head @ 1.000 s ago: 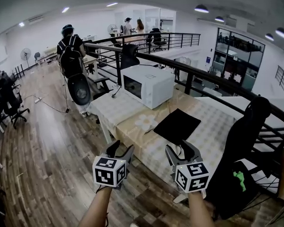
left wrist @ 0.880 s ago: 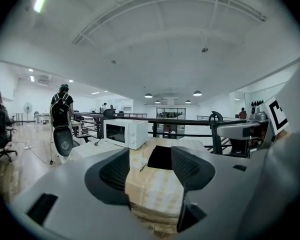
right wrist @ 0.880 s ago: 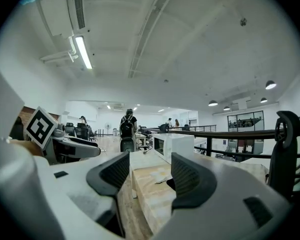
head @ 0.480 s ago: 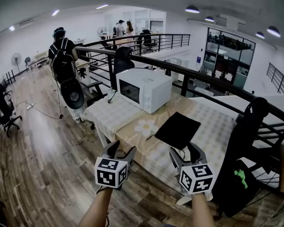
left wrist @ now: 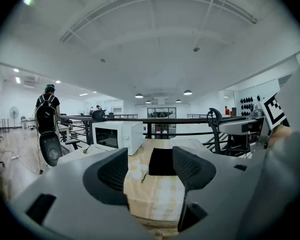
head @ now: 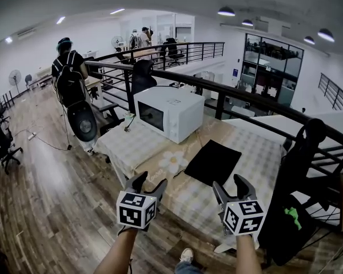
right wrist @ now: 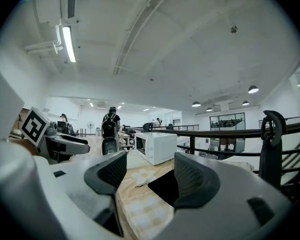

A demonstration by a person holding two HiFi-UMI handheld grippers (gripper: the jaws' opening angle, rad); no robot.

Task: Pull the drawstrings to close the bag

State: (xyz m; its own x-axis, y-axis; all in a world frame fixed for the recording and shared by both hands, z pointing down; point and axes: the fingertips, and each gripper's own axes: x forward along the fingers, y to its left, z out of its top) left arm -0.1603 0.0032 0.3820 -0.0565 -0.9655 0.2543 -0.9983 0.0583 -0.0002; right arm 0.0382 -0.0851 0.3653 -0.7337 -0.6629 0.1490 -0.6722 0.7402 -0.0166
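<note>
Black flat fabric drawstring bag (head: 212, 162) lies on the checked tablecloth (head: 257, 147), right of the white box-shaped microwave (head: 168, 113) and well ahead of both grippers. I judge it light, soft and limp, best taken by the thin cord (left wrist: 144, 176) at its left corner. My left gripper (head: 151, 180) and right gripper (head: 228, 182) have just been opening; both stand spread, with nothing between them.
</note>
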